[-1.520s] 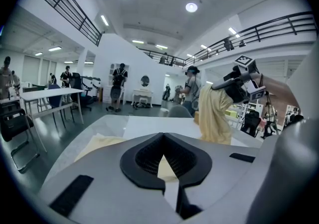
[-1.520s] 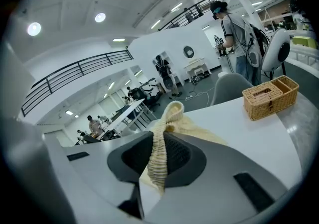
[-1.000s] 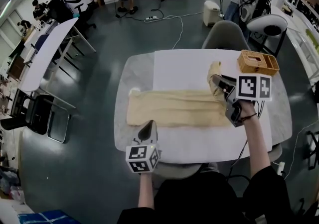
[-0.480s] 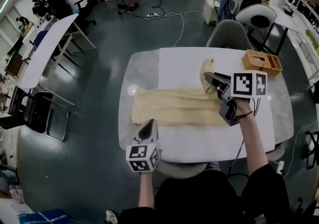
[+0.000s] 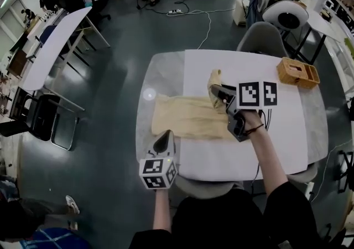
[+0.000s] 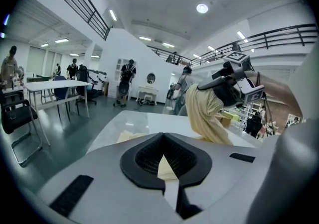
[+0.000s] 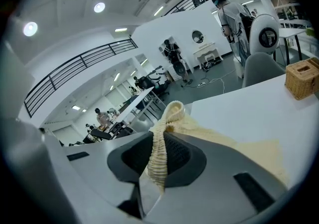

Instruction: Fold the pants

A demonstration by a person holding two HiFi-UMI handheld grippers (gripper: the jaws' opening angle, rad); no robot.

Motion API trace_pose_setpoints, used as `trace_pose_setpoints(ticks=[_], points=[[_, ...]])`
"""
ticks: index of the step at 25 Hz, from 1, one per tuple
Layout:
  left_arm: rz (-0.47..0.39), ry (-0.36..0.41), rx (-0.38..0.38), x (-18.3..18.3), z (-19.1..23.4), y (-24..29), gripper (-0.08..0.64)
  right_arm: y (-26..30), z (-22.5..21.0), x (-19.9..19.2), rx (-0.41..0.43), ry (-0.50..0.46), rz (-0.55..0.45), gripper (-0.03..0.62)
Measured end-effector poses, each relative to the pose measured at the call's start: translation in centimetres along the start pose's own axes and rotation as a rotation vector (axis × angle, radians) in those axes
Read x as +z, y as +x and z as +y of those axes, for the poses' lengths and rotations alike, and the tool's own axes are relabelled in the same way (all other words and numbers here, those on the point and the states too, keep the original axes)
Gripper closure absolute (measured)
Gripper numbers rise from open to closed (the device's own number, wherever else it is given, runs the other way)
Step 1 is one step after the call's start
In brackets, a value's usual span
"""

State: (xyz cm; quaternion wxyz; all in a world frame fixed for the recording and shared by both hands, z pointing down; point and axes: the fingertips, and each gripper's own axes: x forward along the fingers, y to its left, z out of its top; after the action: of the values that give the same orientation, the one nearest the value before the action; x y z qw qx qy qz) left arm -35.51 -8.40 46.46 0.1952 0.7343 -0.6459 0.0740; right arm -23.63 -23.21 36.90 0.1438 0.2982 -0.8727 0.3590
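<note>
Right gripper (image 5: 216,92) dragged pants (image 5: 182,118) waistband leftward; table (image 5: 282,126) right half open.

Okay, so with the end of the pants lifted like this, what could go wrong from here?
The right gripper pinches only a narrow bunch of the pants at their ribbed edge, so it might slip out mid-fold. The lifted end hangs bunched, so the fold could land crooked or creased. The left gripper sits near the front edge, apparently not pinning cloth, so the bottom layer may drag.
</note>
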Motion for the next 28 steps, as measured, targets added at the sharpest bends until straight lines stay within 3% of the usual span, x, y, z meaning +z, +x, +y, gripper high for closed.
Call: trace_pose_setpoints(ticks=[18, 28], points=[[0.052, -0.053, 0.032, -2.3, 2.7, 0.9, 0.546, 10.1, 3.6, -4.5, 0.06, 0.017, 0.145, 0.534], [0.083, -0.074, 0.058, -3.5, 4.3, 1.6, 0.546, 16.2, 2.5, -8.6, -0.004, 0.051, 0.22, 0.534]])
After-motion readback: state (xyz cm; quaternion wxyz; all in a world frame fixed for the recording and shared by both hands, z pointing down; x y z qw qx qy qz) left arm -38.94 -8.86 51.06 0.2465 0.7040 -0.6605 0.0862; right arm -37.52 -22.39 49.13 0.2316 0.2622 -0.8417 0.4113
